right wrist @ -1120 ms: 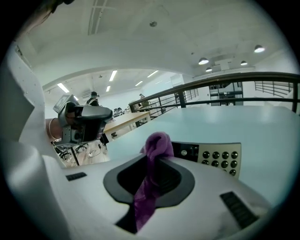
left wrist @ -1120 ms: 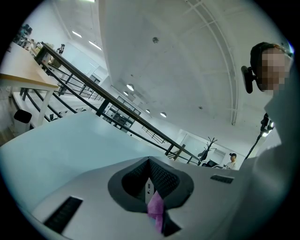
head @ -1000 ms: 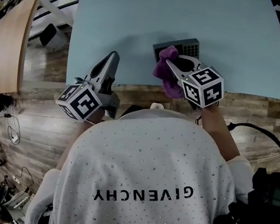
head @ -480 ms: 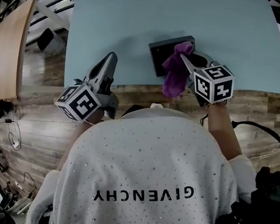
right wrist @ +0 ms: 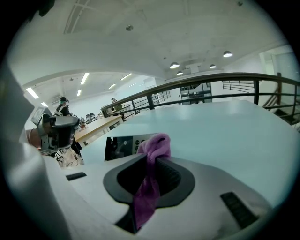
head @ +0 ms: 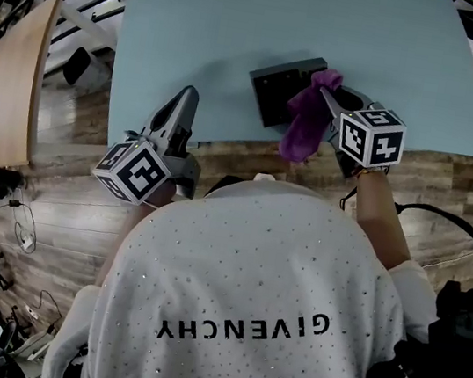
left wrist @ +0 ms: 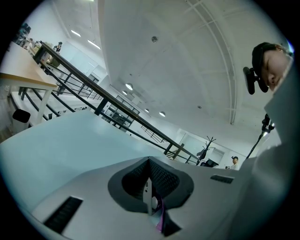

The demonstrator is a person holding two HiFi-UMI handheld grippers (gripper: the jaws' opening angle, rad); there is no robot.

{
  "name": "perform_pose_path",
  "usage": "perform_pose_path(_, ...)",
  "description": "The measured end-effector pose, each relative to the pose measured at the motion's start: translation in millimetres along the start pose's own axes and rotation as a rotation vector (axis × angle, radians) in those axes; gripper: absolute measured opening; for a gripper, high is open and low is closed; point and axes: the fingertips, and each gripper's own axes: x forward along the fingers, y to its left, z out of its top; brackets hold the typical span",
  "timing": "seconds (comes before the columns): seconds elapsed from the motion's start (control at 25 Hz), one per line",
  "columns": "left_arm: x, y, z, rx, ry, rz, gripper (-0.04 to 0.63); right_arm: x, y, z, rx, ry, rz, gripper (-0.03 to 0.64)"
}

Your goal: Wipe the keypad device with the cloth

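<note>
The dark keypad device (head: 281, 89) lies flat near the front edge of the pale blue table (head: 246, 16). My right gripper (head: 327, 86) is shut on a purple cloth (head: 306, 118), which hangs from the jaws at the device's right end and droops over the table edge. In the right gripper view the cloth (right wrist: 155, 149) bunches at the tips of the right gripper (right wrist: 157, 158), with the device (right wrist: 122, 147) just beyond to the left. My left gripper (head: 187, 99) rests at the table's front edge, left of the device. In its own view the left gripper (left wrist: 149, 162) is shut with nothing held.
A wooden desk (head: 7, 76) stands to the left across a strip of plank floor (head: 69, 122). Cables and black equipment (head: 454, 334) lie at the right. Railings (right wrist: 197, 82) run behind the table's far side.
My right gripper has drawn the cloth to the right across the device, so more of the device's top now shows. The left gripper has stayed put.
</note>
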Motion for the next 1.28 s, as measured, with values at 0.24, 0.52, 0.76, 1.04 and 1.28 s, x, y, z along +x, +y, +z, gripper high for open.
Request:
perform_pose_path(0.24, -4, 2, 1, -0.004, -0.014, 0.012, 0.002, -2, -9, -5, 0.096, -0.023, -0.004, 0.049)
perform_pose_path(0.52, -11, 12, 3, -0.021, -0.029, 0.035, 0.002, -4, -12, -4, 0.143, -0.007, -0.035, 0.052)
perform_pose_path(0.76, -11, 16, -2, -0.040, -0.029, 0.041, 0.002, 12, 52, 15, 0.041, -0.022, 0.125, 0.051)
perform_pose_path(1.04, -16, 22, 0, -0.049, -0.040, 0.050, 0.002, 40, 125, -9, -0.185, 0.101, 0.288, 0.051)
perform_pose_path(1.28, -18, 26, -2, -0.060, -0.030, 0.054, 0.002, 36, 116, -21, -0.083, 0.118, 0.305, 0.051)
